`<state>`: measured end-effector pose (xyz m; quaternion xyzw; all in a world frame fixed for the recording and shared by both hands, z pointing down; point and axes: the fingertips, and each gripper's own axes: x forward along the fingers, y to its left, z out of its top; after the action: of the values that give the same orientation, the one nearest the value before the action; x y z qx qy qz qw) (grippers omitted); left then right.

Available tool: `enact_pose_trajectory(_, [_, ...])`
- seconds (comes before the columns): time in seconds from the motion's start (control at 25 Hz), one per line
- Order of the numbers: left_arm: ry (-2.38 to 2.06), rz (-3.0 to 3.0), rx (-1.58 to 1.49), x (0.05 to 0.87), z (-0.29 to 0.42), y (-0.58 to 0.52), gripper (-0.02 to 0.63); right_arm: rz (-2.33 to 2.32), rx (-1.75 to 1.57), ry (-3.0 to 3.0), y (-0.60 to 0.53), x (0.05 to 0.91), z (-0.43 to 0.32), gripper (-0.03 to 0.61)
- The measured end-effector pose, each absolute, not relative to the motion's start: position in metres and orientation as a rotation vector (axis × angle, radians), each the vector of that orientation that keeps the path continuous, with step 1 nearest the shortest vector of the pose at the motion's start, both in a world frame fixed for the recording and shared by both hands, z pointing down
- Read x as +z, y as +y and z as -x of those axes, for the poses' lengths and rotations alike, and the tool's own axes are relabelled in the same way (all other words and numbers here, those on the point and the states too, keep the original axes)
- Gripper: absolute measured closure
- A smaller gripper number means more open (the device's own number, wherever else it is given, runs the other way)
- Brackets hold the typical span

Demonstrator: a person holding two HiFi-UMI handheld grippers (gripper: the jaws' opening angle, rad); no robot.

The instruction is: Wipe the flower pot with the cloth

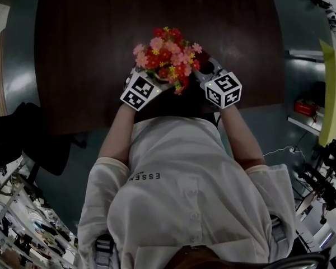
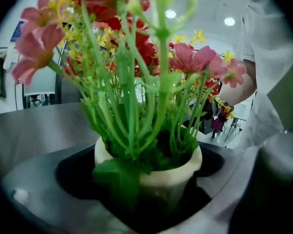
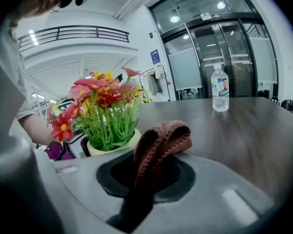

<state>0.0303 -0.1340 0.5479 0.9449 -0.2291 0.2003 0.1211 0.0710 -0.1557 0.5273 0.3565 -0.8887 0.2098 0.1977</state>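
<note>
Brown cloth (image 3: 159,141) pinched in right gripper (image 3: 145,186): soft, floppy, folds over. Left gripper (image 2: 149,206) clamps cream flower pot (image 2: 162,177) by its wall, at near edge of table (image 1: 73,55). Pot likely light, rigid, smooth; grip below rim, flowers (image 1: 168,52) top-heavy.

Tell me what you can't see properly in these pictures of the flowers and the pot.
- Left gripper view: the flower pot has its bottom lost in the dark between the left gripper jaws.
- Right gripper view: the cloth has its lower end vanishing inside the right gripper; the bottle label is too small to read.
- Head view: the flowers cover the flower pot, and the cloth cannot be made out.
</note>
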Motion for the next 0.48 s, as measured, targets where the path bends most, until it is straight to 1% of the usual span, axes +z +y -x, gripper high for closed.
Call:
enact_pose_trajectory(0.16, [-0.636, -2.797, 0.652, 0.555, -0.033, -0.125, 0.034, -1.031, 0.628, -2.464, -0.152, 0.53, -0.073, 0.529])
enact_pose_trajectory(0.36, [-0.642, -2.811, 0.638, 0.551, -0.033, -0.124, 0.034, -1.071, 0.66, -2.46, -0.148, 0.526, -0.074, 0.529])
enact_pose_trajectory(0.48, [-0.738, -2.795, 0.641, 0.549, -0.023, -0.126, 0.006, -1.1, 0.671, -2.449, -0.143, 0.523, -0.08, 0.529])
